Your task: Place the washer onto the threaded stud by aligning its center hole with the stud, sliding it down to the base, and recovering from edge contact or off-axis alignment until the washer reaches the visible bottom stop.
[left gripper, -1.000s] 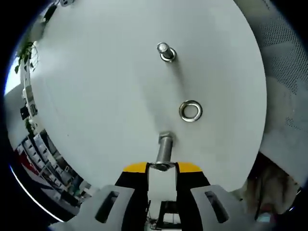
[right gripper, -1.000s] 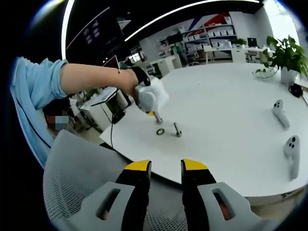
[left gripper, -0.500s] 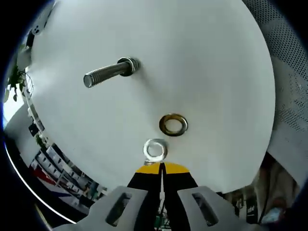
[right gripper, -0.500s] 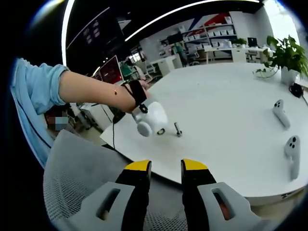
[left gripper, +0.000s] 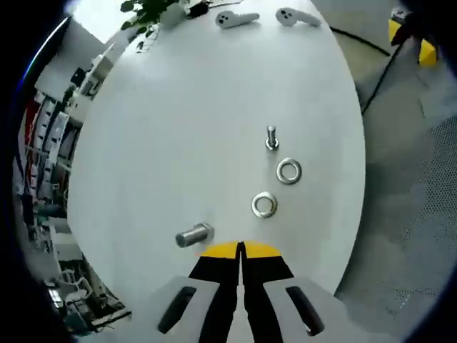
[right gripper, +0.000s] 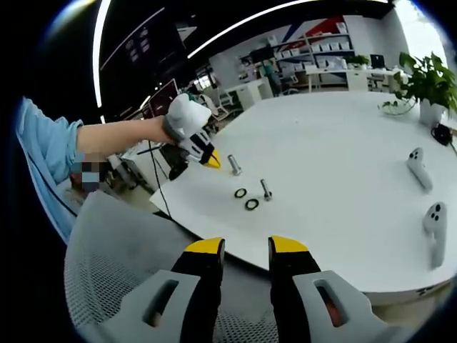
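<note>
The left hand-held gripper [left gripper: 240, 251] has its two yellow-tipped jaws pressed together with nothing between them. In the right gripper view the same left hand-held gripper [right gripper: 211, 160] hangs over the near edge of the white table [right gripper: 343, 171], held by a hand [right gripper: 187, 121] in a white glove on a bare arm with a blue sleeve [right gripper: 50, 146]. It points down and toward the middle of the table.

Just beside its tips in the left gripper view stands a short bolt [left gripper: 194, 235], close on the left. A little farther out lies a washer [left gripper: 263, 204], flat on the table. Past it lies a second washer [left gripper: 289, 171], near the first but not touching it. Just beyond that one stands a thin stud [left gripper: 271, 138], upright. Neither washer is on the stud.

The right hand-held gripper [right gripper: 246, 249] has its jaws spread a little and holds nothing. It is off the table edge, well apart from the washers, over a grey mesh chair [right gripper: 114, 264].
</note>
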A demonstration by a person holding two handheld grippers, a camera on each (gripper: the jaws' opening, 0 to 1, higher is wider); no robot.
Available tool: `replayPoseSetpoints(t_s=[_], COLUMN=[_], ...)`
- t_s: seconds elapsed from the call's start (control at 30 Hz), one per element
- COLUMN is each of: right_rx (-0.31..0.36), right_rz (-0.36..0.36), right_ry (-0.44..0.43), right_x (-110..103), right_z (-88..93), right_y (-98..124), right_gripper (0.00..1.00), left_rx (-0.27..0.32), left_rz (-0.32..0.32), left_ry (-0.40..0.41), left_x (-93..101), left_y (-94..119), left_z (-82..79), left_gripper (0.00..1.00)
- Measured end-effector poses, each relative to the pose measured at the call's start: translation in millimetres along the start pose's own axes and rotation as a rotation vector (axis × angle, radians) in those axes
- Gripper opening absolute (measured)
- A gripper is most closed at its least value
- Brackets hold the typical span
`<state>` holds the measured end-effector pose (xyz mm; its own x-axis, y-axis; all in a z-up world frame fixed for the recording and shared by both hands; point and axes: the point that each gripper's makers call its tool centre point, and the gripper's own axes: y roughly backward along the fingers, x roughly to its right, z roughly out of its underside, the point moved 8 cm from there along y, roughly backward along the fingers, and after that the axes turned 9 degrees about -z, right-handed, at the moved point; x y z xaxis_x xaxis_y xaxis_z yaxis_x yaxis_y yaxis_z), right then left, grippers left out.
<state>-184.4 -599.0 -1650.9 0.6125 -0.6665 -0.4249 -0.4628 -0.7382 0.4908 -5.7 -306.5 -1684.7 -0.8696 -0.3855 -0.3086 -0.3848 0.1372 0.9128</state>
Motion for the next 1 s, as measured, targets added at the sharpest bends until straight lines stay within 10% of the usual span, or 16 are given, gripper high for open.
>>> replayPoseSetpoints(t_s=[0.2,0.47,1.0], right_rx=[-0.002,-0.002,-0.003], right_rz=[-0.002,-0.003,-0.002], right_ry=[0.001,0.0,-0.002], right_x=[-1,-1,0], right_z=[0.1,0.4,0.3], right_y=[0,1,0], right_gripper=[0.27,0.27,0.27], left_rx=[0.175,0.193,0.041], left_rz=[0.081,0.143,0.17], left_ry=[0.16,0.095,-0.148], left_x=[8.3,19.8,31.3], left_y=[4,-14,-77], left_z=[2.0,-0.6,-18.9], left_gripper=[0.01,0.18,0.25])
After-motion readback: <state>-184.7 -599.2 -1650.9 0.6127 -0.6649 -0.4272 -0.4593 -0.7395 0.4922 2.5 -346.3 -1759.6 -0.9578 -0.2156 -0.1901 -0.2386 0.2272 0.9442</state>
